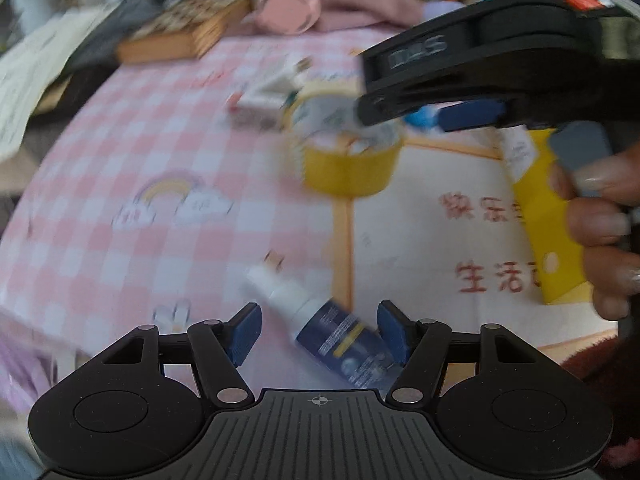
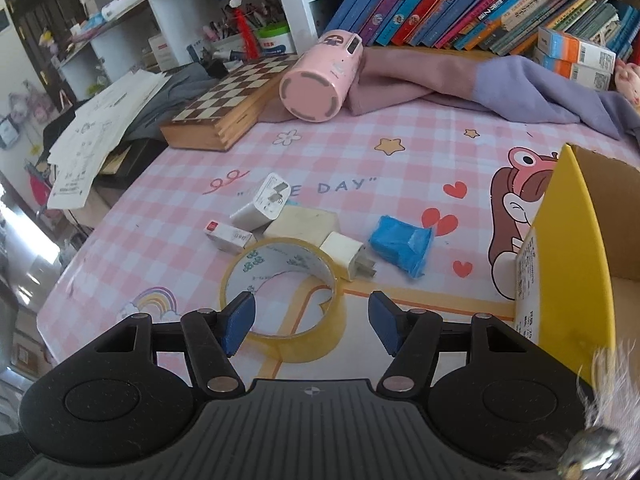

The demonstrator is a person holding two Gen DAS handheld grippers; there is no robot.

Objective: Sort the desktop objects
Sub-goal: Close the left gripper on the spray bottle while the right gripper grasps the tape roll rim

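Jaw position on the left hand-held gripper [image 1: 319, 332]: partly spread, with a small spray bottle [image 1: 320, 326] lying between the blue pads. The bottle's dark-labelled body sits close against the right pad; the left pad stands clear of it. Motion blur prevents confirming any contact, so judge this as not gripped. The bottle's long axis runs diagonally, white nozzle end up and to the left, labelled end toward the gripper body. A roll about the pointing axis would be needed, in my judgement, to bring the pads square across the bottle.

The right hand-held gripper [image 2: 311, 322] is likewise partly spread and holds nothing. A tape roll [image 2: 280, 300] lies flat on the worktop [image 2: 168, 208] directly ahead; its near wall falls between the pads, the left pad over the roll's edge. Pad contact cannot be determined.

Beyond the tape roll lie a small white charger [image 2: 347, 254], a cream block [image 2: 302, 224], a larger white adapter [image 2: 264, 200], a small white box [image 2: 229, 235] and a blue crumpled bag [image 2: 401, 244]. A yellow cardboard box [image 2: 576, 264] stands to the right, the probable sorting destination and nearer the right hand-held gripper.
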